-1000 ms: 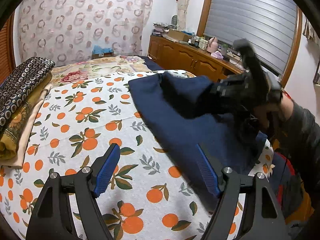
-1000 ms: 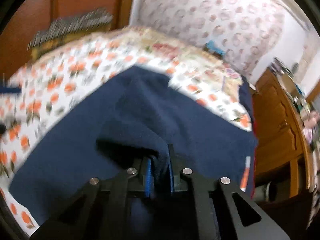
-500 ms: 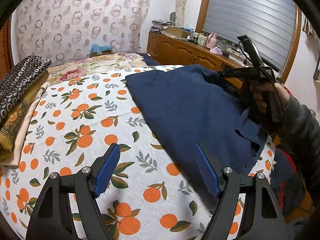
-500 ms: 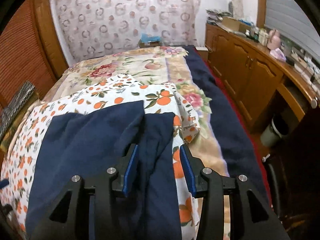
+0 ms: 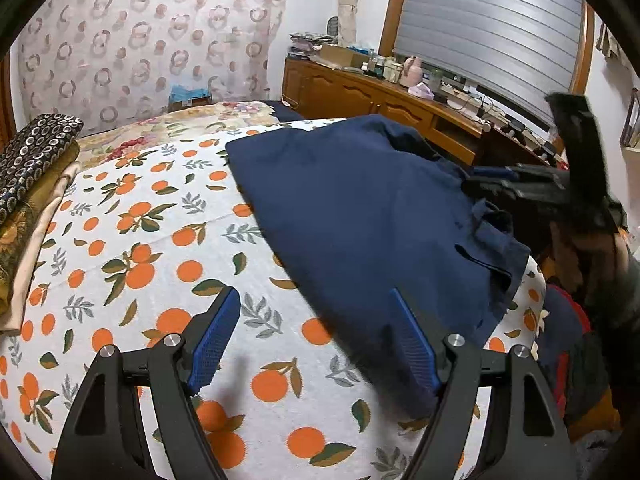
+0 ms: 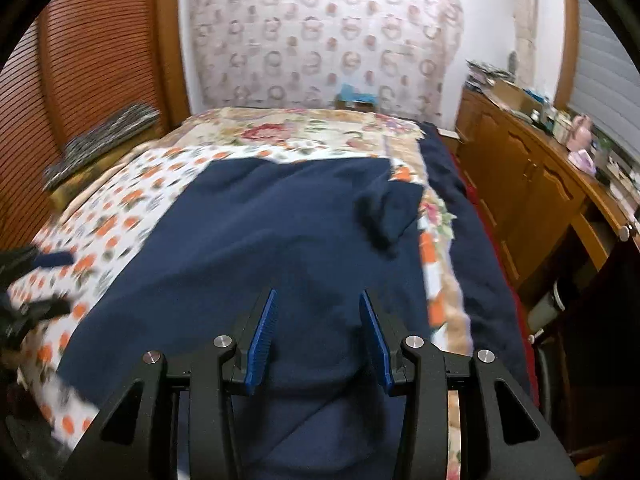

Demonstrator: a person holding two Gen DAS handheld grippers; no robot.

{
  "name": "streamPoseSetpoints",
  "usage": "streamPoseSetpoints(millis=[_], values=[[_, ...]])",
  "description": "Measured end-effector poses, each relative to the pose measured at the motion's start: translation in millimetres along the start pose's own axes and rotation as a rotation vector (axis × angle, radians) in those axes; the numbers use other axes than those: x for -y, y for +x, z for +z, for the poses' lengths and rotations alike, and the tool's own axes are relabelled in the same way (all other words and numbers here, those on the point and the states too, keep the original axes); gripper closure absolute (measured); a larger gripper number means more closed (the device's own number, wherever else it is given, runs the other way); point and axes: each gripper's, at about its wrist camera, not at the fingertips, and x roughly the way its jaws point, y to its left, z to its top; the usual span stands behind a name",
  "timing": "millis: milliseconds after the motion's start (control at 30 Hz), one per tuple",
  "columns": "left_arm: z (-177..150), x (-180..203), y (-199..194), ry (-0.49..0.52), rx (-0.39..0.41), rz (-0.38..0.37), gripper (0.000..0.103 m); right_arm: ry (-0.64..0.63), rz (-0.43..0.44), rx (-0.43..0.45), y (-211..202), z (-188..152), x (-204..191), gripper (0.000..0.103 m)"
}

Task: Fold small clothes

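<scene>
Right wrist view: the right gripper (image 6: 316, 332), its jaws just parted and pinching nothing, hovers over a navy garment (image 6: 256, 240) spread on the orange-print bedsheet (image 5: 132, 240); the left gripper (image 5: 316, 340) hangs wide, empty.

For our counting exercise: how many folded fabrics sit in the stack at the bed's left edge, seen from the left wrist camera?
3: a dark ring-patterned cloth on top, a mustard-brown one under it, a beige one at the bottom. More may be hidden past the frame edge.

garment (image 5: 360, 216): navy blue | sheet (image 5: 132, 248): white, orange-fruit print | curtain (image 5: 132, 40): pale, ring pattern
</scene>
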Motion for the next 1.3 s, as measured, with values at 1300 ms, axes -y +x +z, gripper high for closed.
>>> streamPoseSetpoints(millis=[1300], values=[[-5.8,16.7,-2.9,0.02,-0.008,-0.041,0.026,0.116,-0.03,0.039,-91.3,-69.3,21.5,0.096]])
